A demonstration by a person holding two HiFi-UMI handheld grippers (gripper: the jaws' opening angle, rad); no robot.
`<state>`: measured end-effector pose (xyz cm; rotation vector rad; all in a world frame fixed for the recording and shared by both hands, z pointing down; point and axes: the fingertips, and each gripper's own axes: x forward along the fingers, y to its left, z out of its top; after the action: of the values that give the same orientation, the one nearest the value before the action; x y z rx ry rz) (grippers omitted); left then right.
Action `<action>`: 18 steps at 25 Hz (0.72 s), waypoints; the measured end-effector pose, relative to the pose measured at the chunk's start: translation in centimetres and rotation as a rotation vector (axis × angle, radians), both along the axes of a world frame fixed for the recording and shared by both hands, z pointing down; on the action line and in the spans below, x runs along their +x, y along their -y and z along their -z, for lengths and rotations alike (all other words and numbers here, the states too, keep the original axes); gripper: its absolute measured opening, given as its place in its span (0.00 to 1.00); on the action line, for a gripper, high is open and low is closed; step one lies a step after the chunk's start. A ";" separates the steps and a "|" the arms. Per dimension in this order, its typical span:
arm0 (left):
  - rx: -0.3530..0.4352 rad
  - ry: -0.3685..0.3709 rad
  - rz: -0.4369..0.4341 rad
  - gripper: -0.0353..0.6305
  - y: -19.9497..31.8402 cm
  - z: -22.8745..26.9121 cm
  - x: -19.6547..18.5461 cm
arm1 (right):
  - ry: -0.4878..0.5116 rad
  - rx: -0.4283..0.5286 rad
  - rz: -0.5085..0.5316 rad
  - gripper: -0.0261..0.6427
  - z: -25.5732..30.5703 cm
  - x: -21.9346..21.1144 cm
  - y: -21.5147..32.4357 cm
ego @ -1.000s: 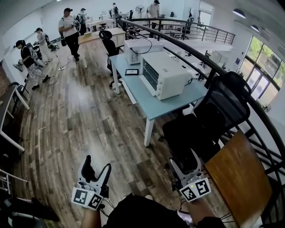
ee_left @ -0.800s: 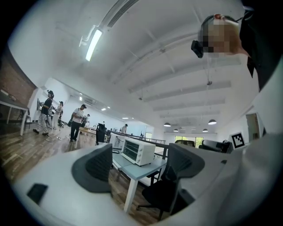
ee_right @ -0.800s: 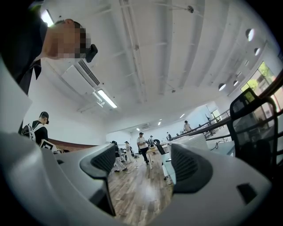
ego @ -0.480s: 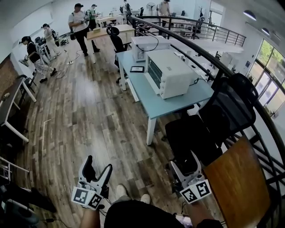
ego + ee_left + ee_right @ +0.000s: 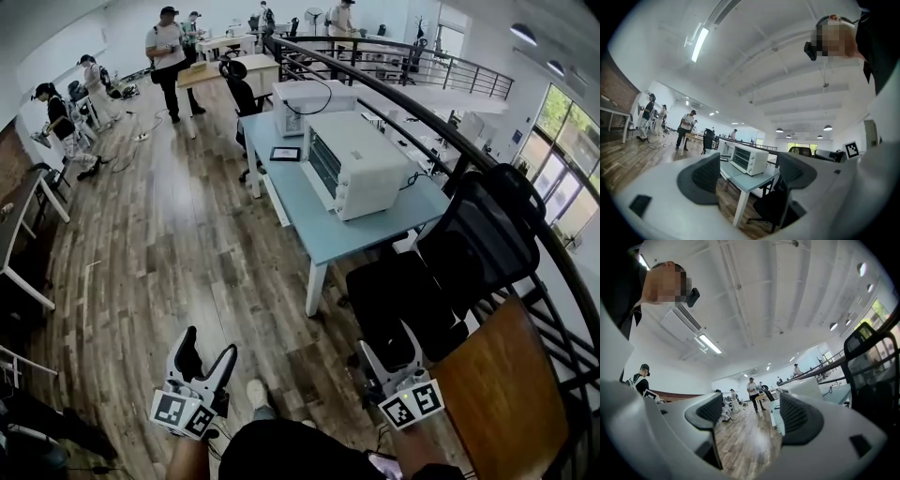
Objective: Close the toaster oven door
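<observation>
The white toaster oven [image 5: 361,164] stands on a light blue table [image 5: 328,234] several steps ahead of me, its glass front facing left. From here the door looks flush with that front. Both grippers are held low, near my body and far from the oven. My left gripper [image 5: 206,349] is open with nothing between its fingers, and so is my right gripper [image 5: 389,347]. In the left gripper view the toaster oven [image 5: 749,159] shows small between the jaws of the left gripper [image 5: 749,177]. The right gripper [image 5: 752,420] frames only wooden floor.
A second white appliance [image 5: 305,101] and a small tablet [image 5: 285,153] sit on the table's far end. Black office chairs [image 5: 441,272] stand to the right of the table, a wooden panel [image 5: 502,375] beside my right gripper. A curved railing [image 5: 441,122] runs behind. Several people [image 5: 167,47] stand far left.
The head view has shifted slightly, so the table and oven sit a bit differently in frame. Both grippers keep the same open pose near my body.
</observation>
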<state>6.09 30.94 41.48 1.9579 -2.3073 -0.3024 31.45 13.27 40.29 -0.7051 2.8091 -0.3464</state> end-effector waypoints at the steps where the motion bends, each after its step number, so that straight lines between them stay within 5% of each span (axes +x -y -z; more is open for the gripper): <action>1: 0.003 -0.003 -0.010 0.64 0.8 0.0 -0.8 | -0.004 -0.003 -0.008 0.61 0.0 -0.7 0.6; 18: 0.034 0.025 -0.093 0.64 6.2 0.6 -15.0 | -0.015 0.005 -0.055 0.59 0.6 -15.8 5.4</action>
<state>-8.96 24.73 40.89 2.0893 -2.2316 -0.3125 15.70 7.82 39.69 -0.7848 2.7979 -0.3248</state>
